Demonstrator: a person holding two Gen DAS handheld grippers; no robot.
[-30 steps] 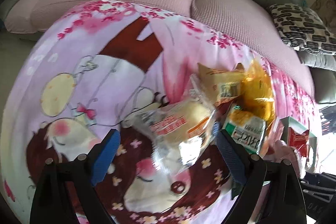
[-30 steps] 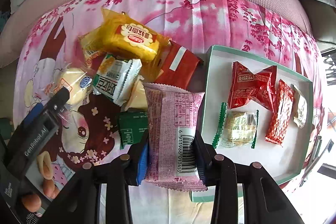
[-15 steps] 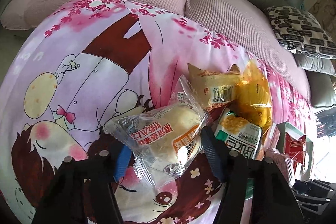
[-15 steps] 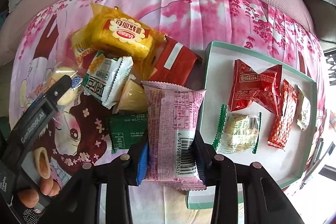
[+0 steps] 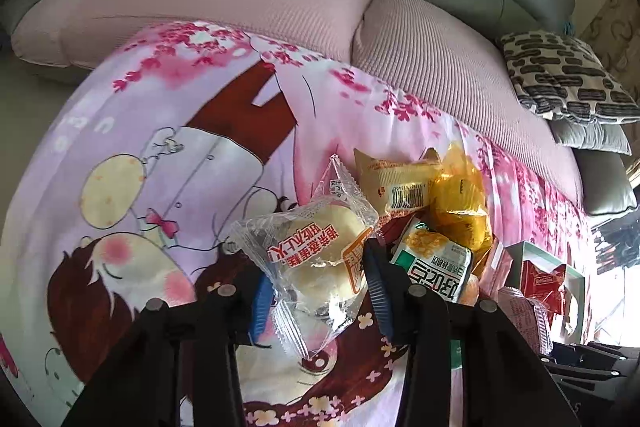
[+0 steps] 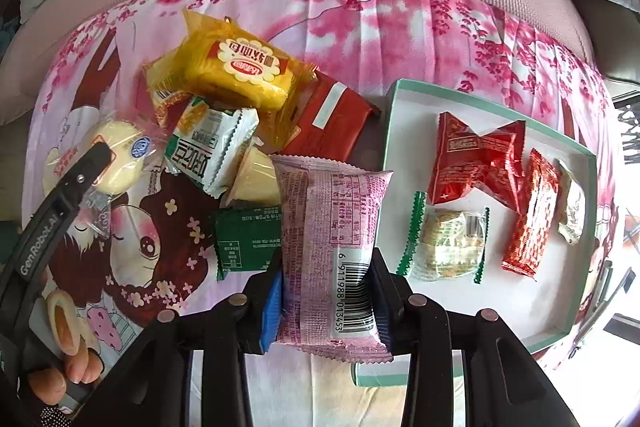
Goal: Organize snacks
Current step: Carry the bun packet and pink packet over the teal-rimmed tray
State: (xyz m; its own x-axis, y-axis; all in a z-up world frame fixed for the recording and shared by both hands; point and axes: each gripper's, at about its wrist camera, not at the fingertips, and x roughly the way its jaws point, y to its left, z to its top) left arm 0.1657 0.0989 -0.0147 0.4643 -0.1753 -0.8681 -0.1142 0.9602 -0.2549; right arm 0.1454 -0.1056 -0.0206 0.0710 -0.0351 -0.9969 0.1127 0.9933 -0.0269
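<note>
Left gripper (image 5: 316, 291) fingers are closing on the bun pack (image 5: 320, 255), right gripper (image 6: 326, 295) clamps the pink pack (image 6: 332, 239); slick wrappers may slip.

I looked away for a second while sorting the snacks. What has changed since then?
The left gripper was wide open around the clear-wrapped bun; its jaws are closing and now pinch it. The right gripper still clamps the pink packet; the tray snacks are unchanged.
</note>
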